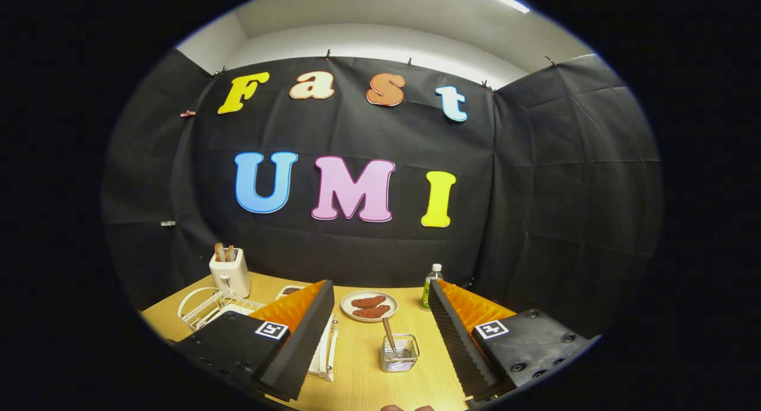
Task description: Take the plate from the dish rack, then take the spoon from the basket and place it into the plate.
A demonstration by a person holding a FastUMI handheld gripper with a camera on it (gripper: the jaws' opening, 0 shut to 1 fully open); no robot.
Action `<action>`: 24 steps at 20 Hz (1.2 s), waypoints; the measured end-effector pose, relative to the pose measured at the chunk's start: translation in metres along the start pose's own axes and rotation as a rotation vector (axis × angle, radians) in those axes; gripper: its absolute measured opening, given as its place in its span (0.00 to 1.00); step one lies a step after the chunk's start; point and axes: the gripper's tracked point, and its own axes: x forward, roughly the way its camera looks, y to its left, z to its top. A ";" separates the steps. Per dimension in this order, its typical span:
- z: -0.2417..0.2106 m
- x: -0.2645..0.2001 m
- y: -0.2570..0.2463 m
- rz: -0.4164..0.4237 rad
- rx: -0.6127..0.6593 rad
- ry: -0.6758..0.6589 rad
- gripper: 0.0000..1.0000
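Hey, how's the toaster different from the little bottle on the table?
The toaster is white and boxy; the bottle is slim, clear and greenish with a white cap. The toaster stands beyond the left finger, behind the dish rack; the bottle stands at the right finger's tip, beside the plate of food. Brown slices poke from the toaster; the bottle is capped. Both stand upright on the wooden table. The gripper is open.

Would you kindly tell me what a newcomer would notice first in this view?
The tool stands open, its fingers spread wide over the wooden table. Between them sits a small basket with a spoon upright in it; beyond lies a plate of reddish food, and a white toaster stands far left.
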 end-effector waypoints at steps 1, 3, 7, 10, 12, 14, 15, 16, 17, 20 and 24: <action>-0.002 0.006 0.006 0.008 0.005 0.026 0.97; 0.000 0.021 0.025 0.033 0.028 0.063 0.98; -0.011 0.056 0.067 0.077 0.036 0.152 0.98; -0.033 0.078 0.105 0.115 0.023 0.244 0.98; -0.050 0.089 0.123 0.122 0.014 0.289 0.98; -0.070 0.101 0.137 0.120 0.009 0.338 0.96; -0.081 0.107 0.142 0.113 0.011 0.370 0.94; -0.093 0.113 0.145 0.101 0.014 0.402 0.93; -0.107 0.117 0.147 0.088 0.021 0.438 0.91; -0.144 0.126 0.152 0.060 0.048 0.547 0.86; -0.178 0.129 0.154 0.024 0.119 0.654 0.69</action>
